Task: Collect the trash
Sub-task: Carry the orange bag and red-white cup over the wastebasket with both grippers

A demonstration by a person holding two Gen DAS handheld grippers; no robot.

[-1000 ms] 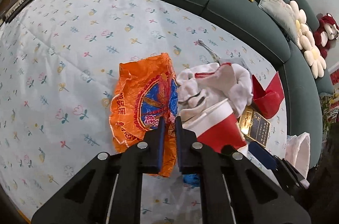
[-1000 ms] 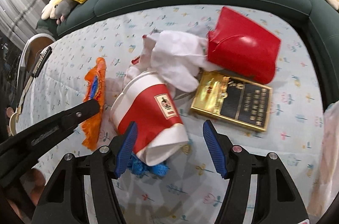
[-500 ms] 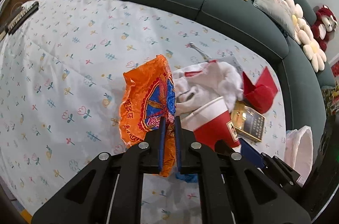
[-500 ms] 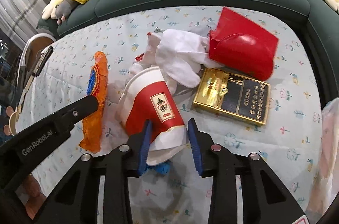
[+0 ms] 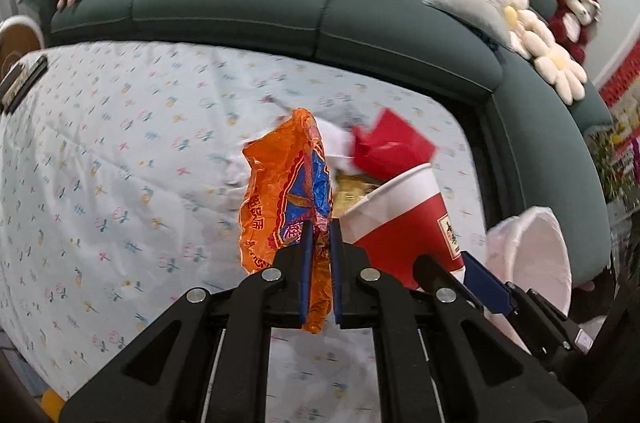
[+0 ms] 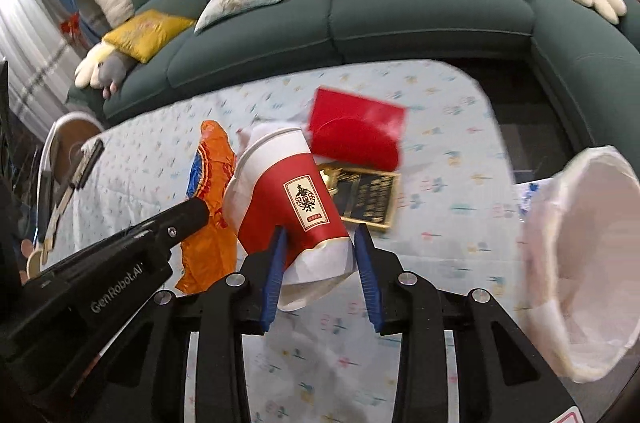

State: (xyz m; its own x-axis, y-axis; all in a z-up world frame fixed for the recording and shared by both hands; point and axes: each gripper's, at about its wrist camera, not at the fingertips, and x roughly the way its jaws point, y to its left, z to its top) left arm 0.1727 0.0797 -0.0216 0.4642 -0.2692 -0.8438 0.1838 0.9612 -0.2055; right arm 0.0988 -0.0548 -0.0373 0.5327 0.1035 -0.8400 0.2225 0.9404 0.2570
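My left gripper [image 5: 319,229] is shut on an orange and blue snack wrapper [image 5: 282,191] and holds it up off the flowered tablecloth [image 5: 120,163]. My right gripper [image 6: 318,243] is shut on the base of a red and white paper cup [image 6: 286,199], lifted and tilted. The wrapper [image 6: 210,183] and left gripper arm show left of the cup in the right wrist view. The cup [image 5: 404,223] also shows right of the wrapper in the left wrist view. On the table lie a red envelope [image 6: 356,133], white crumpled tissue [image 6: 260,135] and a gold and black box [image 6: 370,197].
A white-lined bin [image 6: 580,263] stands open at the table's right end. A dark green sofa [image 6: 360,23] with cushions curves behind the table. A black remote [image 5: 22,79] lies at the far left edge, next to a round wooden stool [image 5: 18,39].
My right gripper closed on the cup and lifted it. My left gripper raised the wrapper off the table. Both moved up and toward the bin side.
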